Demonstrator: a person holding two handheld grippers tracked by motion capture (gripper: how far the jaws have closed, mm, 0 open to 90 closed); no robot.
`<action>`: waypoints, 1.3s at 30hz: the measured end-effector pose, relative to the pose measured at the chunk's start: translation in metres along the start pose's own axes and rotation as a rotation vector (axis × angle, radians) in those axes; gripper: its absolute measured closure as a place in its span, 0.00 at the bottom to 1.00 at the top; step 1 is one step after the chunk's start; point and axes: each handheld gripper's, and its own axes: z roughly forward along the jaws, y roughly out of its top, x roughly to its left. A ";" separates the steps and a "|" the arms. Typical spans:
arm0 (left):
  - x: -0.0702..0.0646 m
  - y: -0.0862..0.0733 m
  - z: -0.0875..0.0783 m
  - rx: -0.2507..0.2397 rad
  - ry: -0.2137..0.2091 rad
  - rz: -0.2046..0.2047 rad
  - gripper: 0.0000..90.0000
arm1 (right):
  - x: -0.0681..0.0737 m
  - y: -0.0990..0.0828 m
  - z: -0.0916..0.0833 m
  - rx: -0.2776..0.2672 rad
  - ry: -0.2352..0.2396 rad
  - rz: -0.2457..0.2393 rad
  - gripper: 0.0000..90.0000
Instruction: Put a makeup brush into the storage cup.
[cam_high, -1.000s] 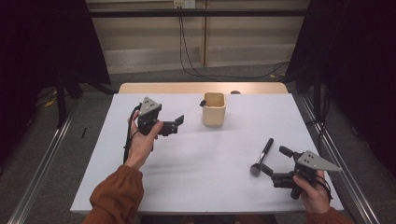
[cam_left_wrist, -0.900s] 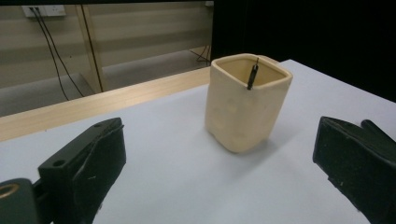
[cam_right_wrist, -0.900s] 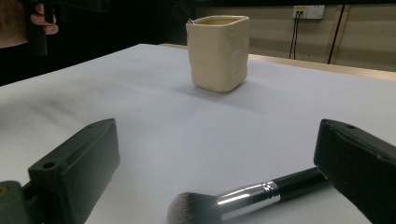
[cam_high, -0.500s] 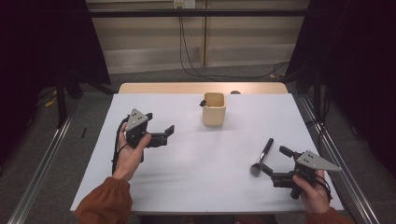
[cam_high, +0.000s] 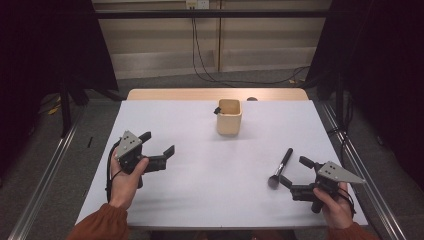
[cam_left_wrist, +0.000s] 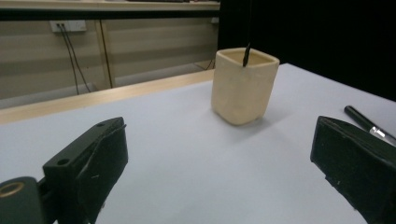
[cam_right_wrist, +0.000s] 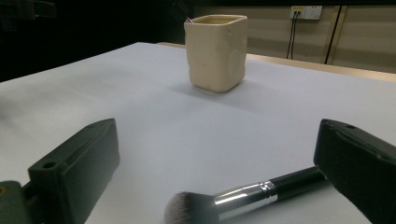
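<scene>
Looking down from the high view, I see a white bench (cam_high: 200, 200) with a cream cup (cam_high: 229, 116) standing upright near its far middle. One dark item already sticks up out of the cup at its rim; I cannot tell what it is. A makeup brush (cam_high: 280, 167) lies flat on the bench well apart from the cup, toward my right, bristles pointing at me. My right gripper (cam_high: 295, 175) rests just beside the brush head, jaws spread wide and holding nothing. In the right gripper view the brush (cam_right_wrist: 247, 196) lies between those jaws, near the right one, but neither is closed on it. My left gripper (cam_high: 160, 147) hovers over the left part of the bench, jaws also released and empty; its own view looks between them toward the cup (cam_left_wrist: 243, 86). I judge the work to be putting the brush into the cup, and it is at an early stage: the brush is lined up for a grasp, not yet gripped. Closing on it, lifting, carrying it across and dropping it in all remain.
</scene>
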 end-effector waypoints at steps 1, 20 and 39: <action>0.001 -0.005 -0.002 0.002 -0.006 -0.003 0.04 | 0.000 0.000 0.000 0.000 -0.001 0.000 0.00; 0.003 -0.027 -0.042 -0.002 0.033 0.003 0.03 | 0.001 0.001 0.001 -0.002 -0.001 0.009 0.00; 0.005 -0.034 -0.054 -0.045 0.059 0.008 0.03 | 0.001 0.001 -0.002 -0.010 0.008 0.002 0.00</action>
